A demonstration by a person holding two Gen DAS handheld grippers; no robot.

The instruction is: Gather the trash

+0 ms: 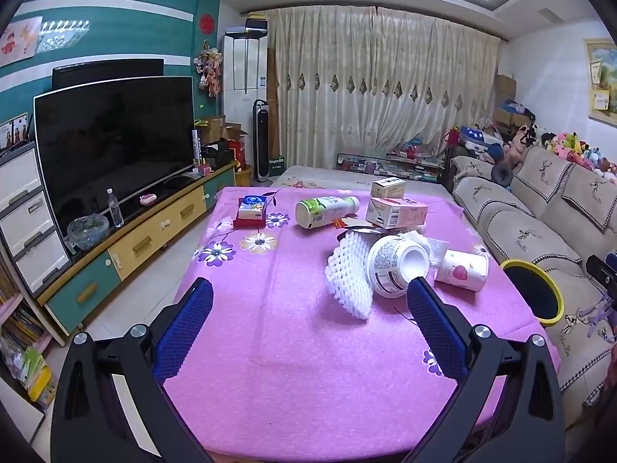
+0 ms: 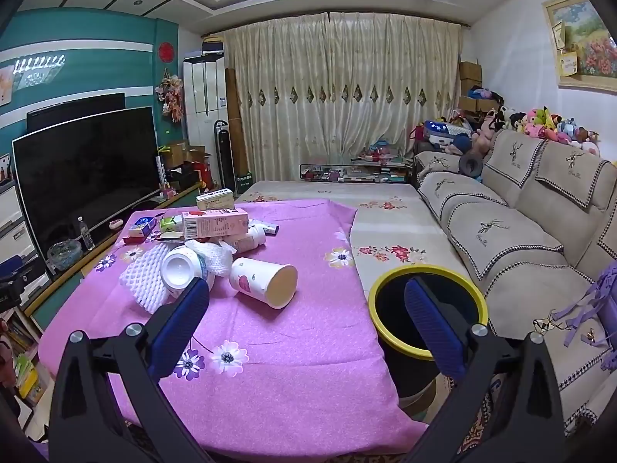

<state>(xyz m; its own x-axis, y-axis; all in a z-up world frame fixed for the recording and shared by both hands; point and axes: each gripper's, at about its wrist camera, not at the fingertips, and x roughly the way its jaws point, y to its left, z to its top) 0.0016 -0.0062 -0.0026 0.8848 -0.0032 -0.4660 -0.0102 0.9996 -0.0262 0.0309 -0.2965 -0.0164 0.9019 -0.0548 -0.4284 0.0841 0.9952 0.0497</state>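
Trash lies in a heap on the pink flowered tablecloth: a white foam fruit net, a white jar on its side, a paper cup with a strawberry print, a green-and-white bottle, and pink and white cartons. My left gripper hovers open over the near table, short of the heap, nothing between its blue pads. My right gripper is open too. The paper cup and jar lie just beyond its left finger. A black bin with a yellow rim stands behind its right finger.
A tissue box sits at the table's far left. A TV on a low cabinet runs along the left wall. A beige sofa with plush toys lines the right side, and the bin stands between table and sofa.
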